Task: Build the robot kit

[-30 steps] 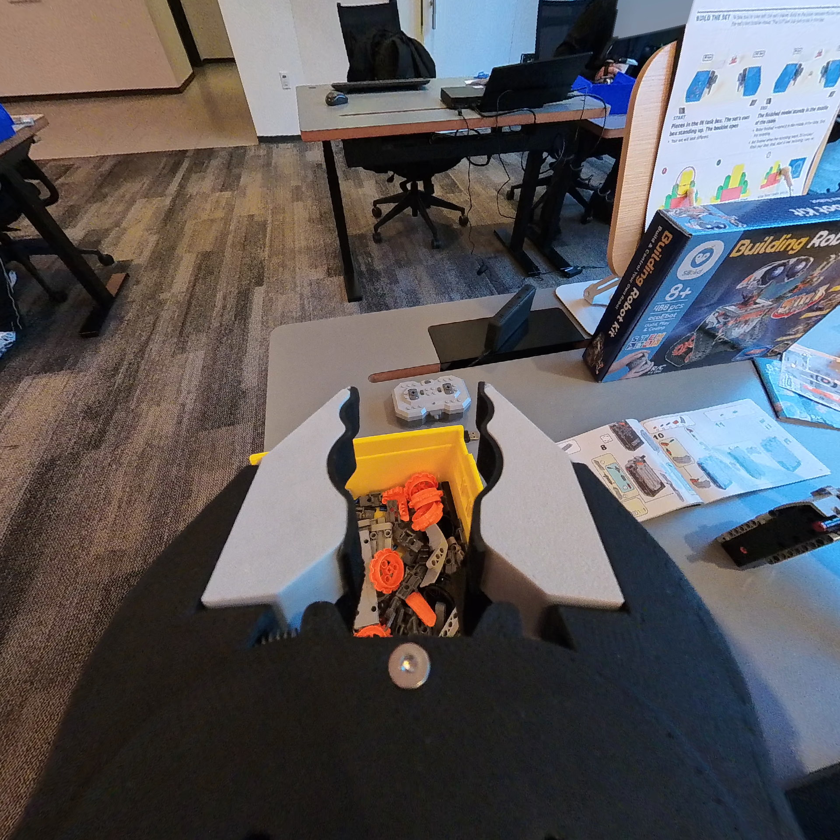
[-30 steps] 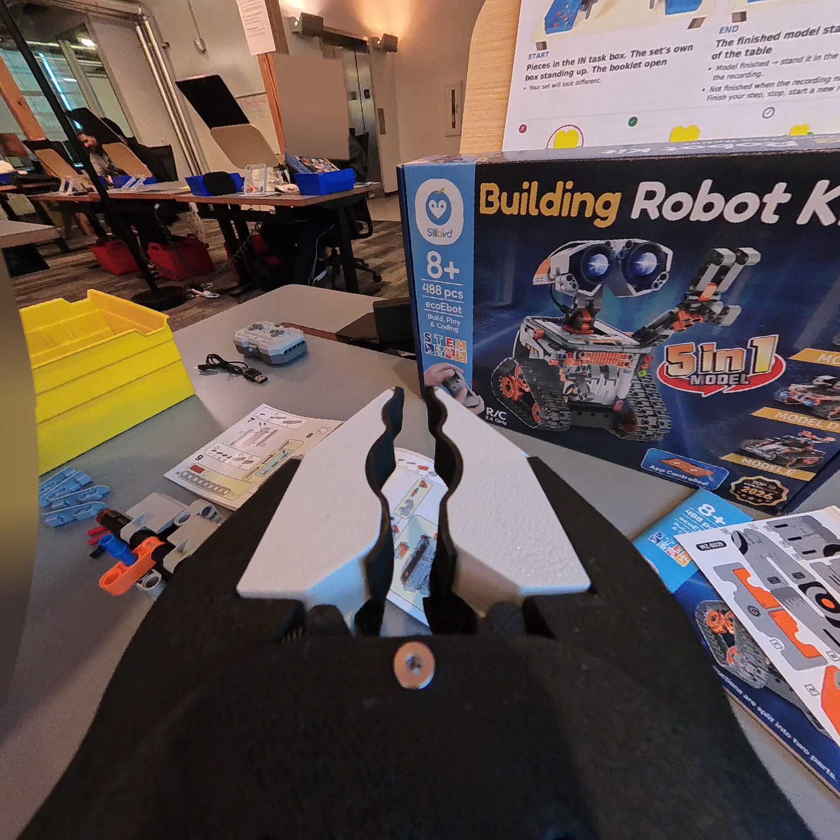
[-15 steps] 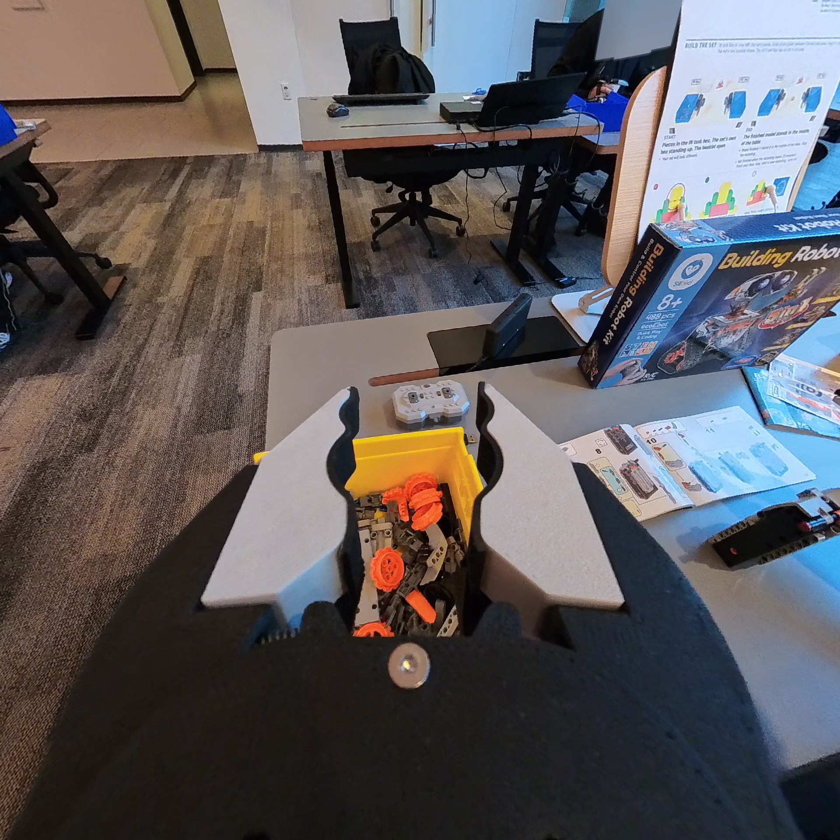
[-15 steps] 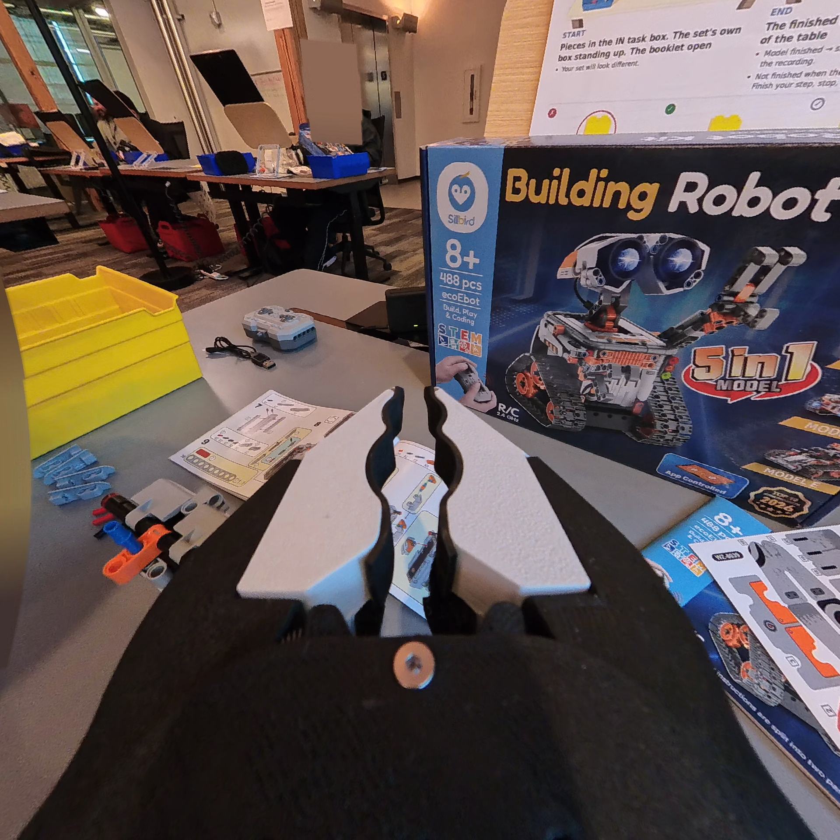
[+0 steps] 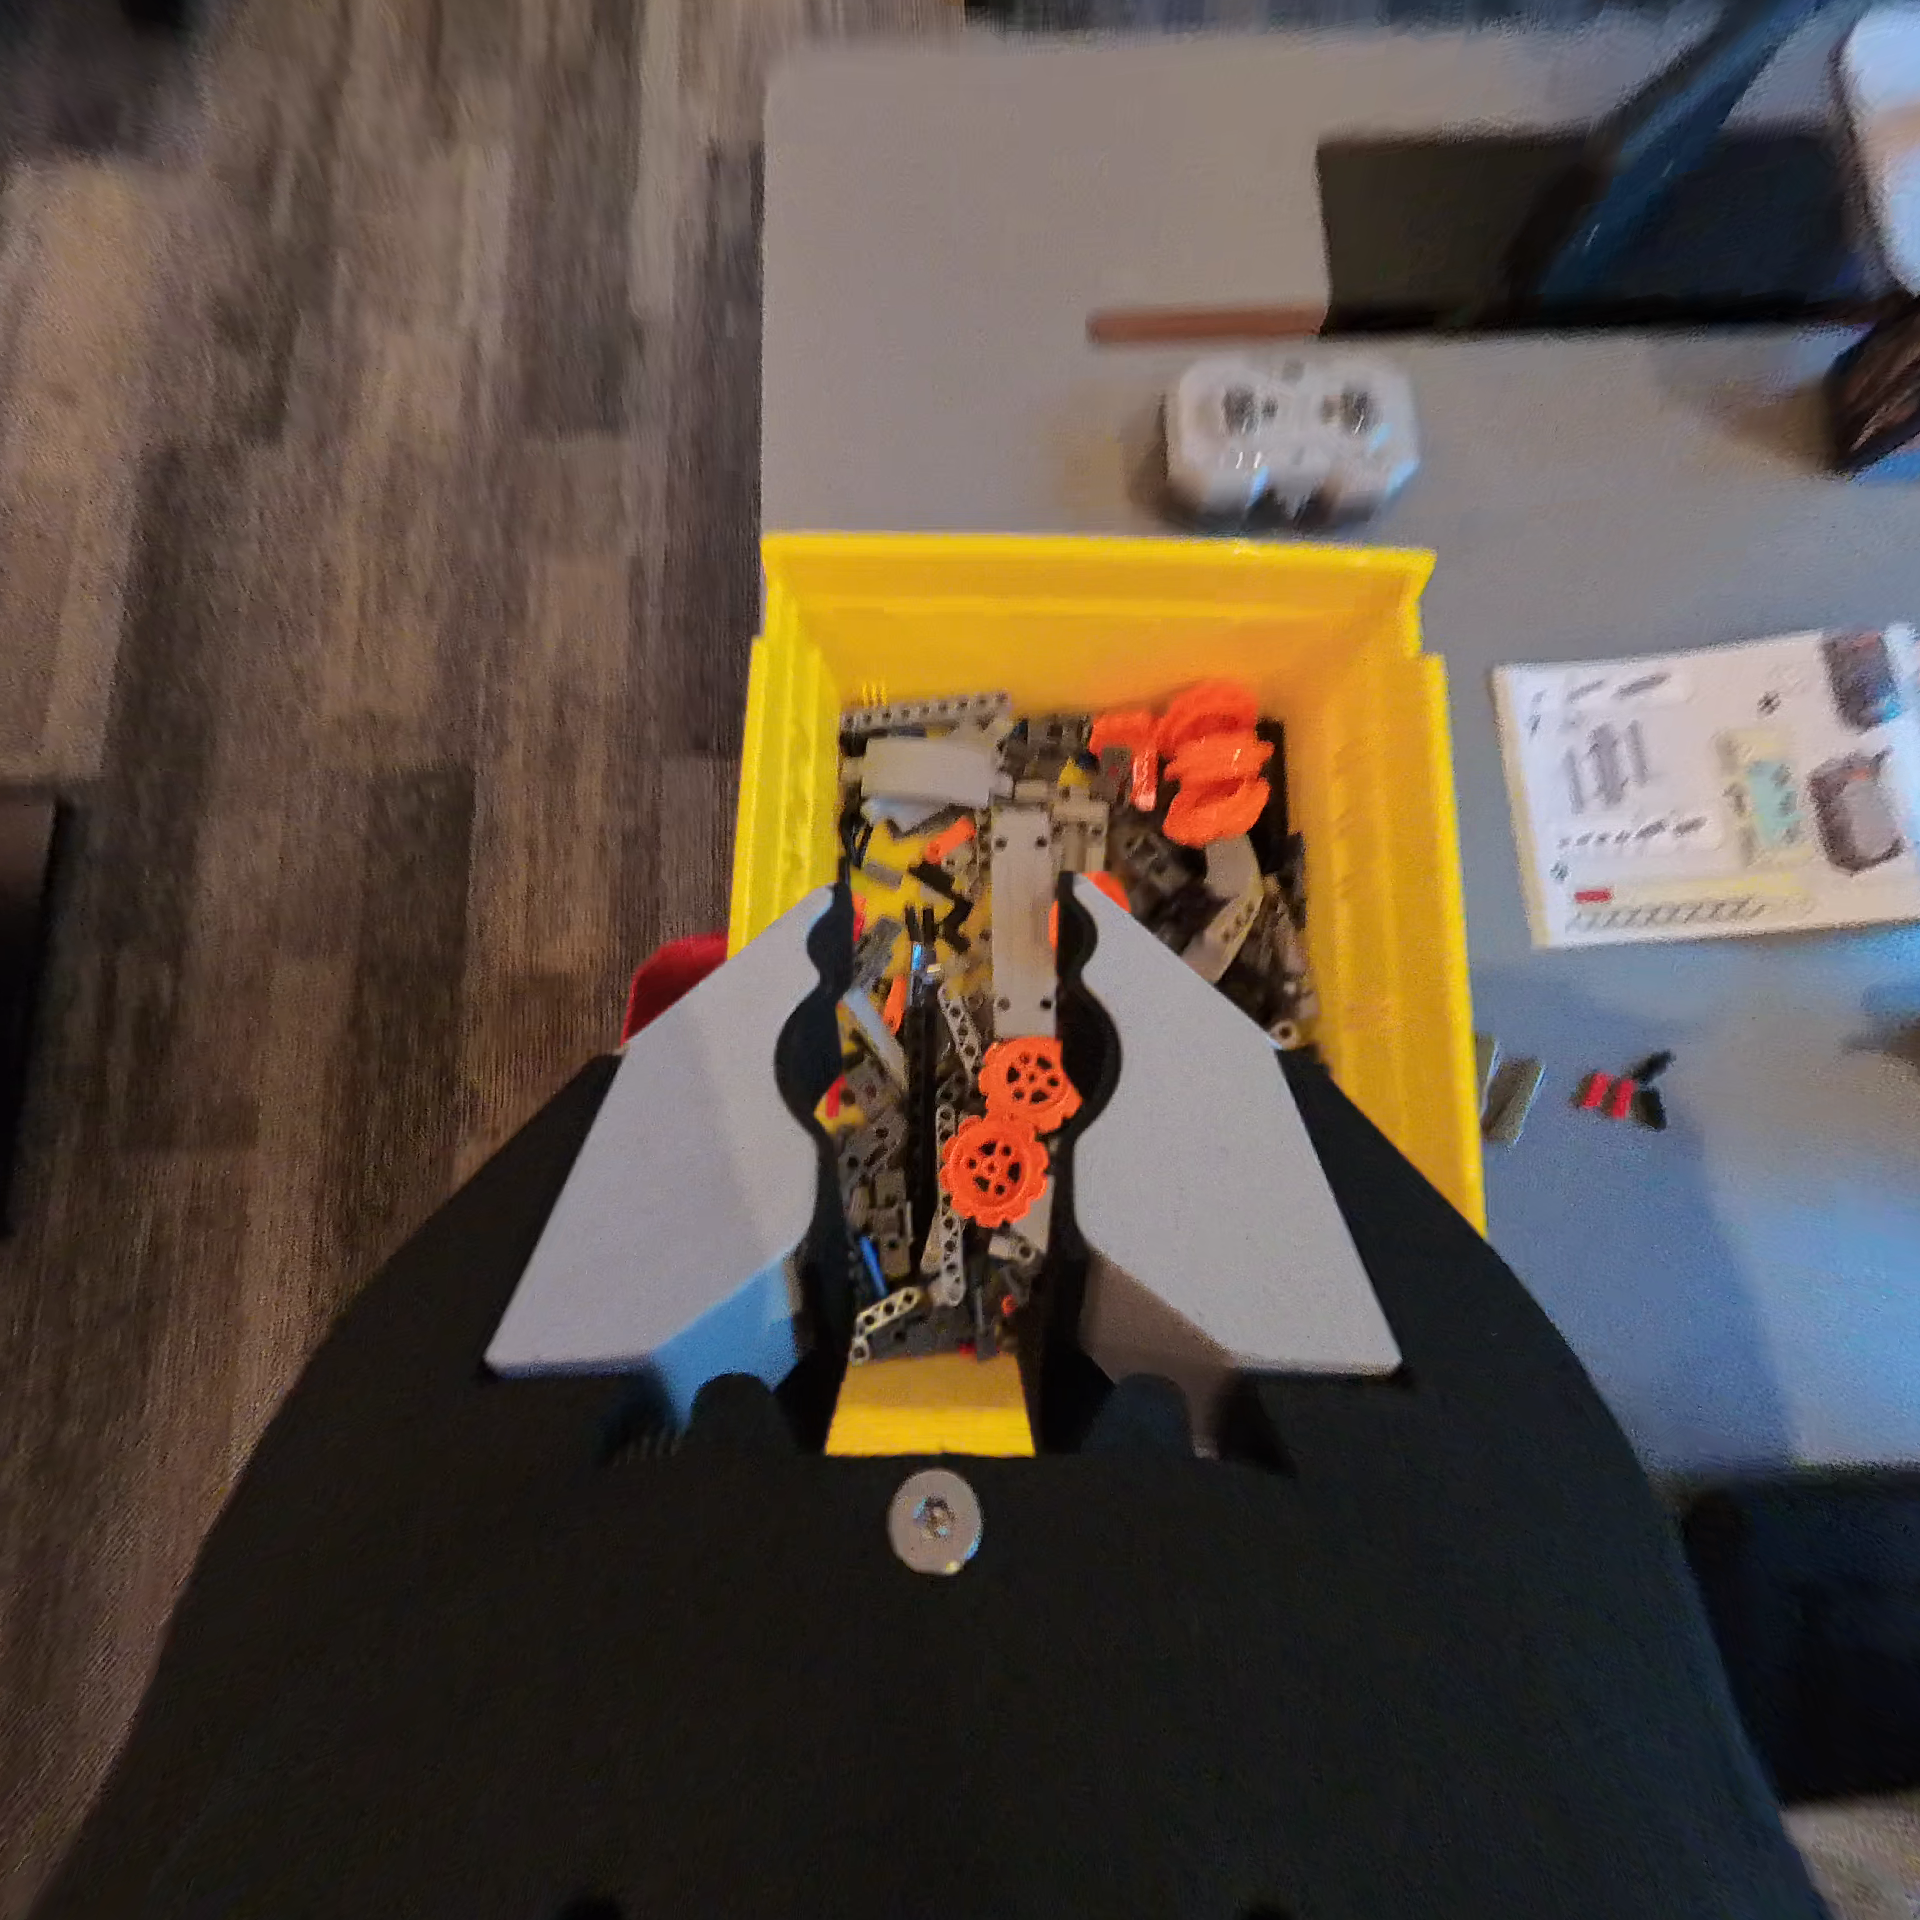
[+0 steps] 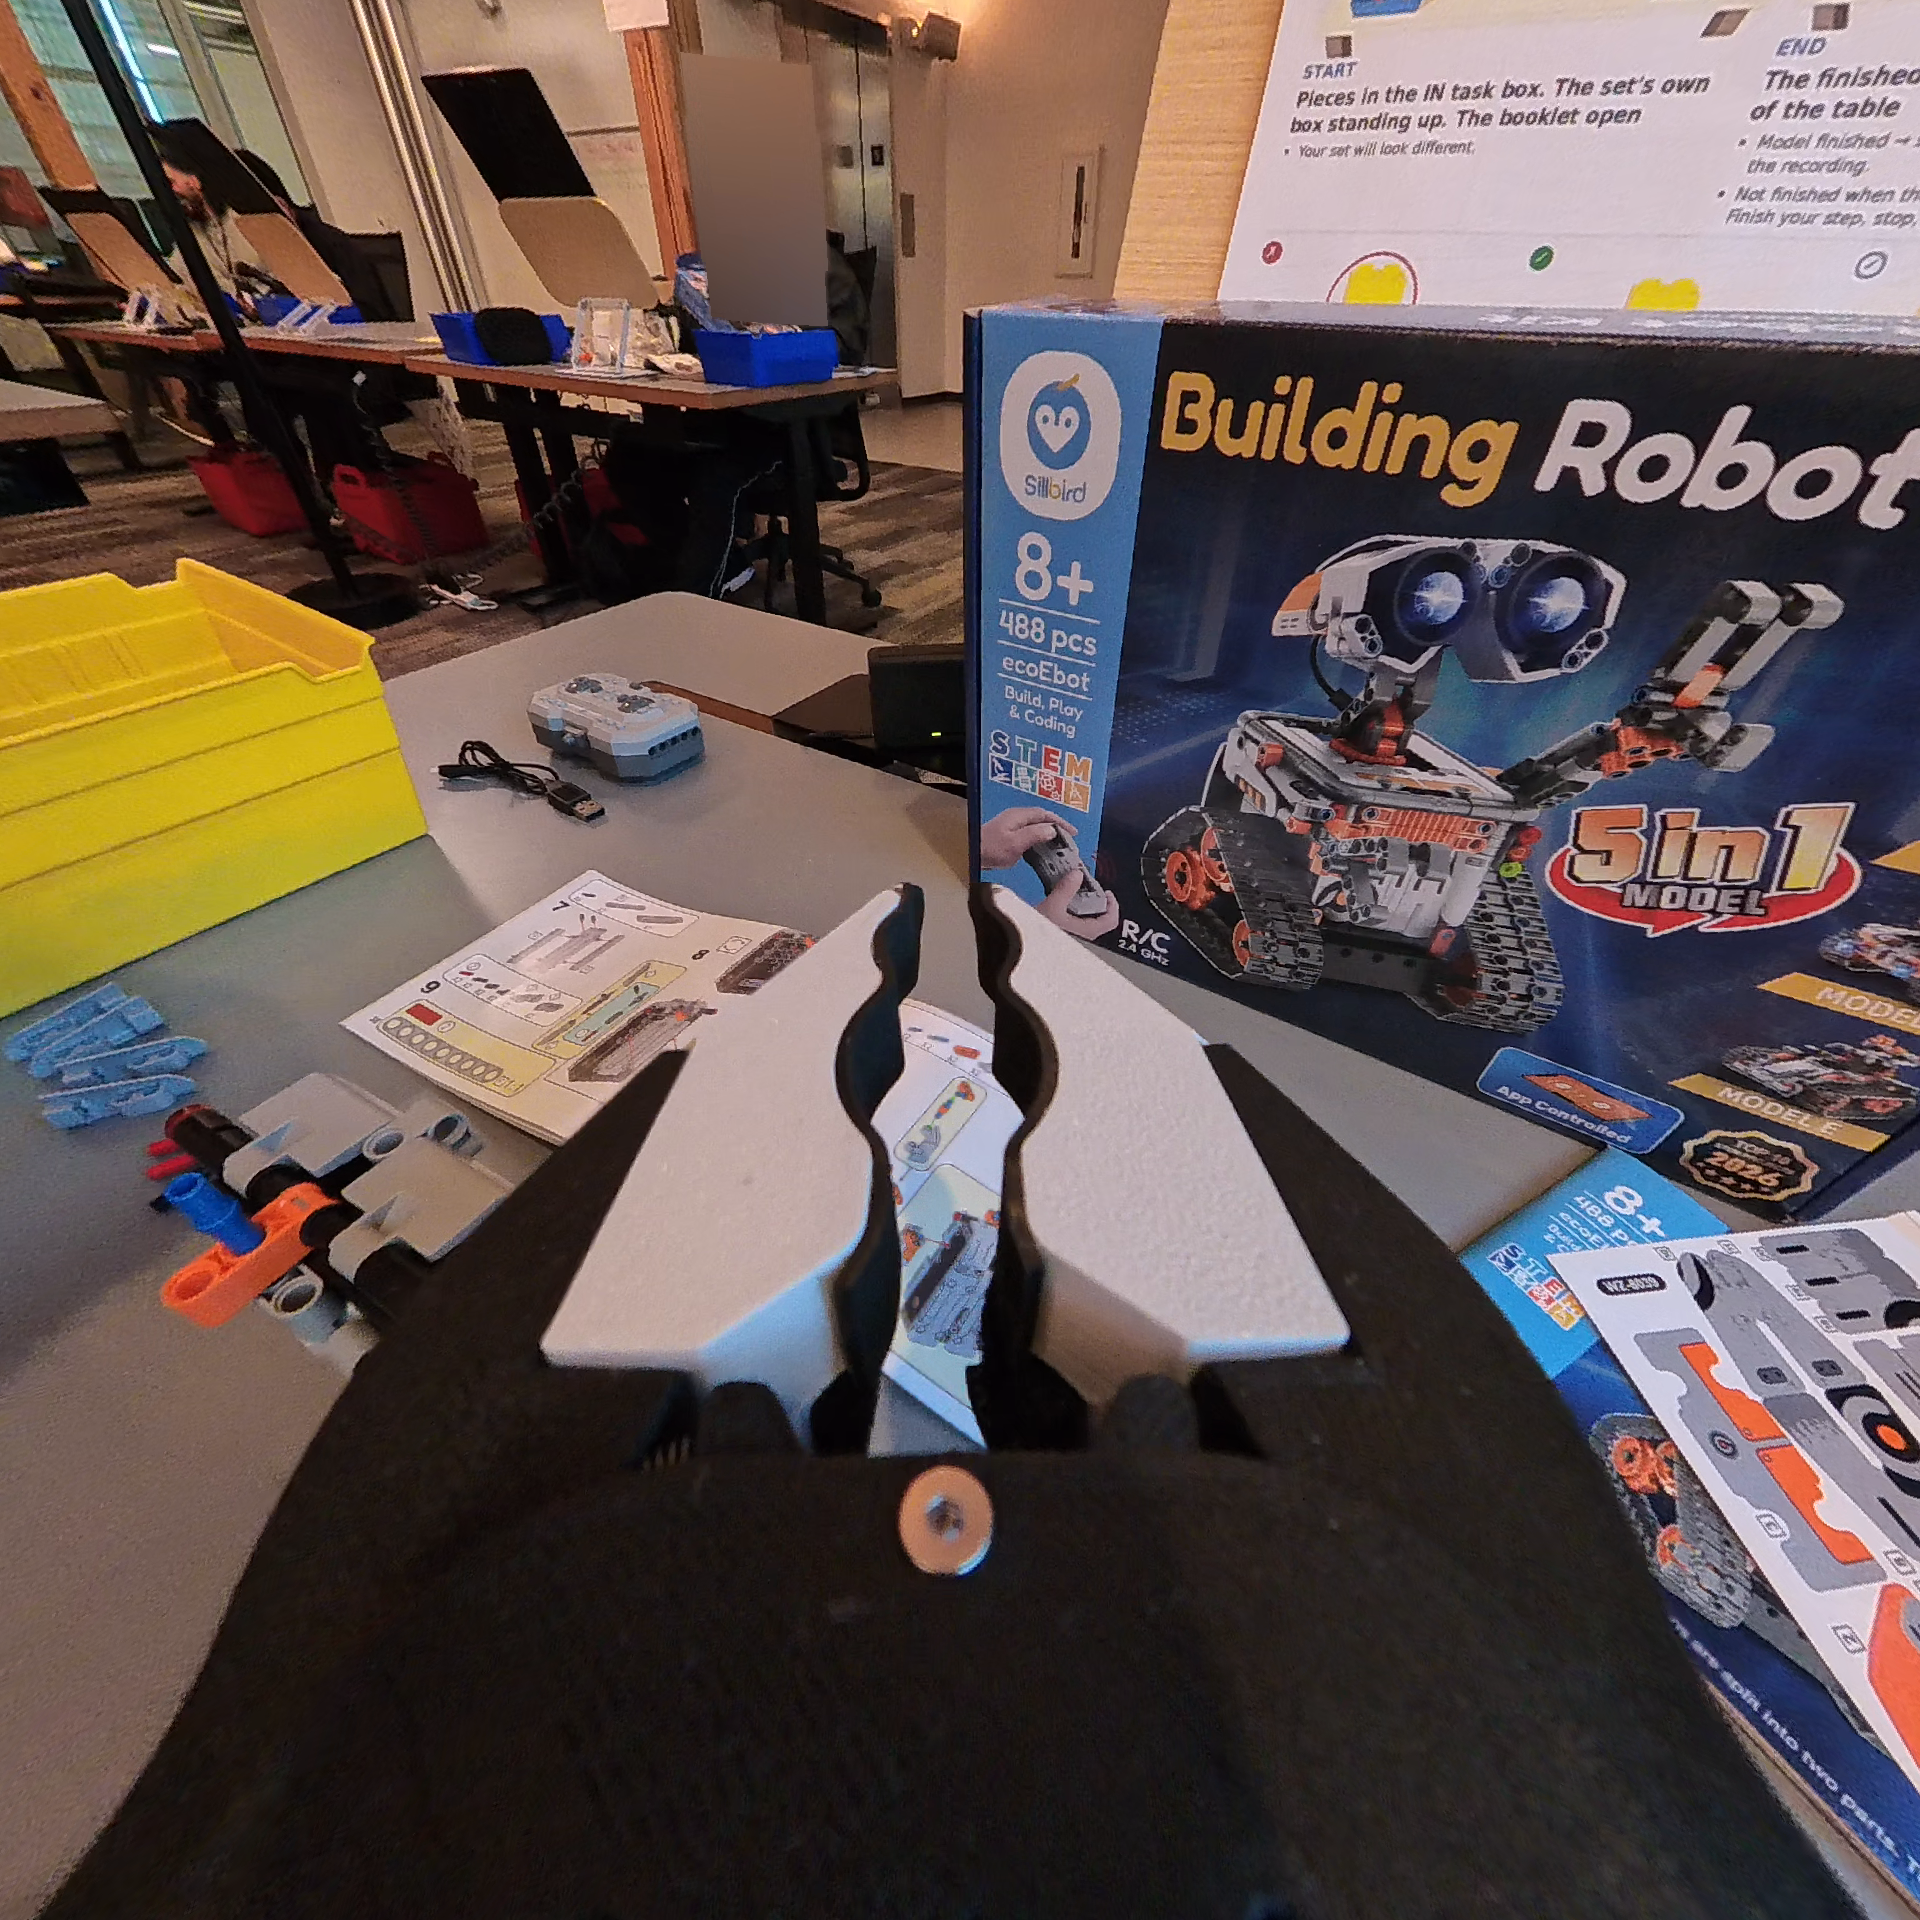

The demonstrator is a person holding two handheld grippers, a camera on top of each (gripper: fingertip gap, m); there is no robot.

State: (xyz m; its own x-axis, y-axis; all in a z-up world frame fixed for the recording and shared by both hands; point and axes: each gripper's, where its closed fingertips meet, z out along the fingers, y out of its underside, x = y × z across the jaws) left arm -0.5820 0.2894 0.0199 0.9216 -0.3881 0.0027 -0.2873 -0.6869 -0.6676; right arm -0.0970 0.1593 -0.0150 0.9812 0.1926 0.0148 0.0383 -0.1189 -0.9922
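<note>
Grey tabletop (image 6: 790, 831) in an open office carries a building-brick set laid out for assembly. Left gripper (image 5: 956, 904) hangs over a yellow bin (image 5: 1392, 831) at the table's left edge, its jaws spread wide with nothing between them, fingertips above the loose heap inside: grey beams, dark connectors and orange gear wheels (image 5: 1013, 1127). Whether the tips touch the heap cannot be told; the view is blurred. Beyond the bin lies a grey remote-control unit (image 5: 1288, 436), and to its right an open instruction booklet (image 5: 1704, 790).

Right gripper (image 6: 945, 904) hovers low over the same booklet (image 6: 582, 997), jaws close together but with a narrow gap, gripping nothing. To its left sit small blue pieces (image 6: 99, 1055) and a partly joined cluster of grey panels with black, blue and orange pins (image 6: 312, 1195). A black USB cable (image 6: 520, 779) lies near the remote, the kit's picture box (image 6: 1455, 727) stands upright behind, and a sticker sheet (image 6: 1787, 1403) rests at the right.

Judging by this, only a small sub-assembly exists and most pieces remain in the bin.
</note>
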